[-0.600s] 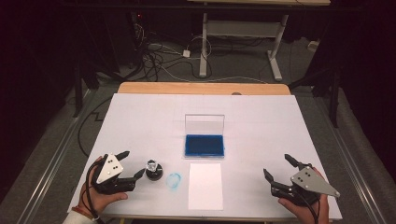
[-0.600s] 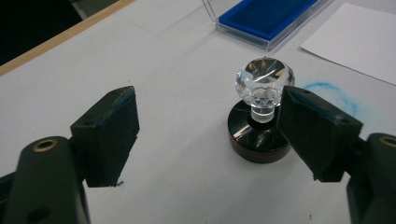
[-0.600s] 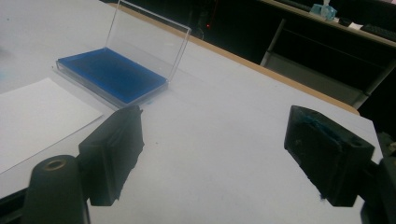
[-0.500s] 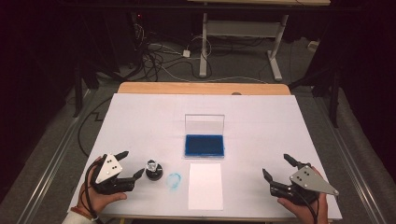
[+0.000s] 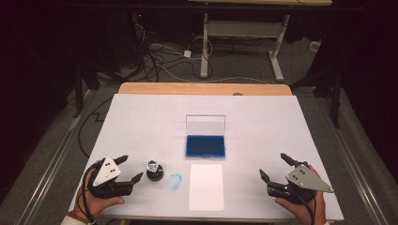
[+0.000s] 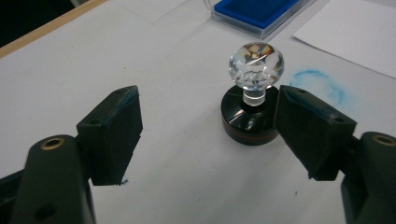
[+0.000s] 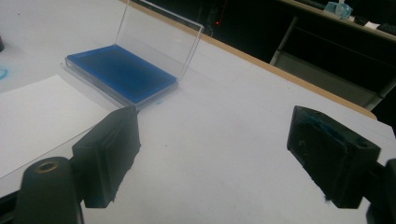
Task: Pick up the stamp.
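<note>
Count: one stamp point(image 5: 154, 170) with a faceted clear knob on a black round base; one ink pad point(image 5: 205, 146), blue, its clear lid standing open at the far edge; one sheet of paper point(image 5: 206, 186); one blue ring smudge point(image 5: 174, 182). Two tongs, one per hand.

Layout: stamp stands upright at near left. Smudge sits just right of it, on the bare surface between stamp and paper. Paper lies near centre, directly in front of the pad and just apart from it.

Surface: tabletop point(image 5: 263, 122) covered in white, with a wooden edge showing along the far side. Room beyond is dark; cables lie tangled on the floor point(image 5: 164, 51), and a white desk frame point(image 5: 239, 33) stands further back.

Left tongs point(image 5: 126, 168): resting near left, held in a hand, jaws spread wide and holding nothing. In the left gripper view the stamp point(image 6: 254, 95) stands just past the jaws, close by the right-hand jaw's tip; whether it touches cannot be told.

Right tongs point(image 5: 277, 167): resting near right, jaws spread wide, empty, well apart from paper and pad. Bluish staining shows on one jaw pad in the right gripper view.
</note>
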A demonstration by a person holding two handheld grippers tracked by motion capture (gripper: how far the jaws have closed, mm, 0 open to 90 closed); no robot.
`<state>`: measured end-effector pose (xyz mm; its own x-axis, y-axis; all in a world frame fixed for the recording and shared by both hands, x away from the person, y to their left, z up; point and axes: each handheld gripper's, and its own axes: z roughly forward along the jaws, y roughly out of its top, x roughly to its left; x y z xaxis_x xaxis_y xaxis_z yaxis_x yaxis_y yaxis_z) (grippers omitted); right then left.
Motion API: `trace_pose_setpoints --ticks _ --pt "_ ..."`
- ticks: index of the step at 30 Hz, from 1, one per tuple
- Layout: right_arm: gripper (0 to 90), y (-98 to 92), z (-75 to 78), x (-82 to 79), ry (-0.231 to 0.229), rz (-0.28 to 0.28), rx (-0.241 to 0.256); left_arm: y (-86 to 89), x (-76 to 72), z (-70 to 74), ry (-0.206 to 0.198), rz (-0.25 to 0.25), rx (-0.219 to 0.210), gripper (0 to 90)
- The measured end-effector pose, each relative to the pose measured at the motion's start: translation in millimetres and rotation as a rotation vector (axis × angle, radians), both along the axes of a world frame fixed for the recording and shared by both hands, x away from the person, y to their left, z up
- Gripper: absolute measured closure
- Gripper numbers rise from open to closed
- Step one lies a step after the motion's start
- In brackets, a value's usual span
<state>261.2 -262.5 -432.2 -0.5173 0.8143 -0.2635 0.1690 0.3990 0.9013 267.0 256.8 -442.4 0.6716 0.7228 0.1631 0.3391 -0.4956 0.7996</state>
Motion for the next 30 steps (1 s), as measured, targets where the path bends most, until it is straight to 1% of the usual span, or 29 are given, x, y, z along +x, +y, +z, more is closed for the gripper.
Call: trace_pose_setpoints --ticks 2,4,6,12,13,14,17,18,19,20,23,25,27,30 --pt "17.8 0.8 -1.1 1.1 0.009 0.004 -0.004 -0.4 0.5 2.0 0.010 0.003 0.002 23.0" --pt "17.9 1.4 -1.9 1.7 0.012 0.006 -0.010 -1.1 1.4 4.4 0.032 0.004 0.024 23.0" --pt "18.0 2.1 -2.5 2.1 0.014 0.006 -0.015 -2.4 2.6 7.0 0.053 0.012 0.037 23.1" --pt "18.2 3.3 -4.3 2.8 0.024 0.008 -0.028 -9.7 12.0 18.3 0.126 -0.021 0.064 23.1" --pt "18.3 3.1 -4.5 3.1 0.025 0.009 -0.029 -11.1 15.2 20.3 0.154 -0.031 0.068 23.1" --pt "18.4 3.3 -4.9 3.5 0.027 0.006 -0.030 -13.0 17.8 21.3 0.166 -0.038 0.075 23.0" --pt "18.5 3.8 -6.3 4.5 0.035 0.005 -0.038 -20.4 26.1 18.0 0.205 -0.064 0.097 23.1" --pt "18.5 3.9 -6.7 4.9 0.036 0.009 -0.042 -20.4 26.1 18.0 0.205 -0.064 0.097 23.1" --pt "18.5 4.4 -7.0 5.0 0.035 0.009 -0.045 -23.7 28.2 15.5 0.215 -0.077 0.104 23.1" --pt "18.6 4.8 -7.2 4.9 0.035 0.009 -0.048 -30.9 32.5 11.2 0.229 -0.088 0.127 23.1" --pt "18.7 5.3 -7.5 4.9 0.038 0.011 -0.051 -39.8 40.8 6.1 0.256 -0.100 0.138 23.9" --pt "18.8 5.5 -7.8 4.9 0.040 0.010 -0.052 -42.2 43.2 5.1 0.262 -0.107 0.139 25.3" --pt "20.7 6.6 -8.6 5.0 0.040 0.015 -0.063 -47.8 49.6 4.4 0.275 -0.116 0.147 28.8" --pt "21.0 7.0 -9.3 5.4 0.044 0.020 -0.069 -50.3 54.8 5.2 0.280 -0.129 0.130 32.9"
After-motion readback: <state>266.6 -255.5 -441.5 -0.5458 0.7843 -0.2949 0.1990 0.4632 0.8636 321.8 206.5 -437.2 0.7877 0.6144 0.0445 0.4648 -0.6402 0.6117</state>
